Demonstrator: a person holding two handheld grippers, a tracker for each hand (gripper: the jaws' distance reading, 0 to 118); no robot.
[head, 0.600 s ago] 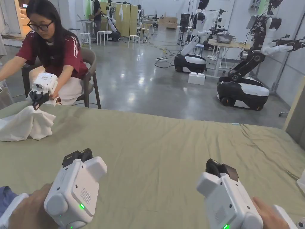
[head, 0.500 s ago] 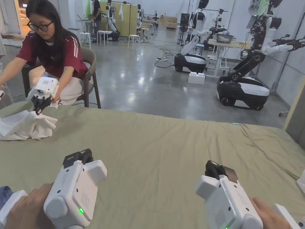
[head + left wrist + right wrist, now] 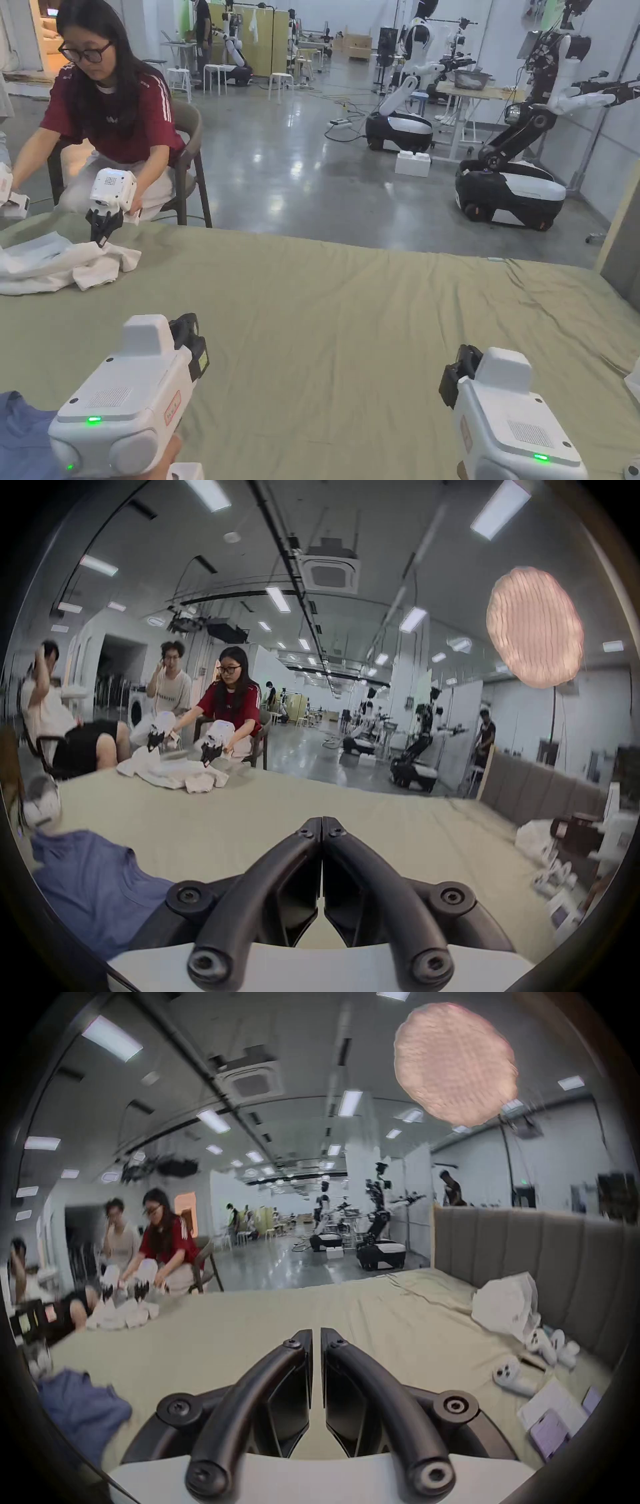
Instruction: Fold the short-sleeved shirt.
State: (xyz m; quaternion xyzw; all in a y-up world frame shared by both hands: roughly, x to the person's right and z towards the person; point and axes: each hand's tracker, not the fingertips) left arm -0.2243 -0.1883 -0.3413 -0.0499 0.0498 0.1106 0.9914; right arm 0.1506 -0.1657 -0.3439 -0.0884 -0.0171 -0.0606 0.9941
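A big bed with a wrinkled green sheet is lying in front. On its far left a crumpled white cloth is resting. A person in a dark red top is sitting on a brown chair behind it, leaning over that cloth. Far off on the shiny grey floor, black and white robots on wheels are standing. At the right a grey padded headboard is standing, with white game controllers lying near it.
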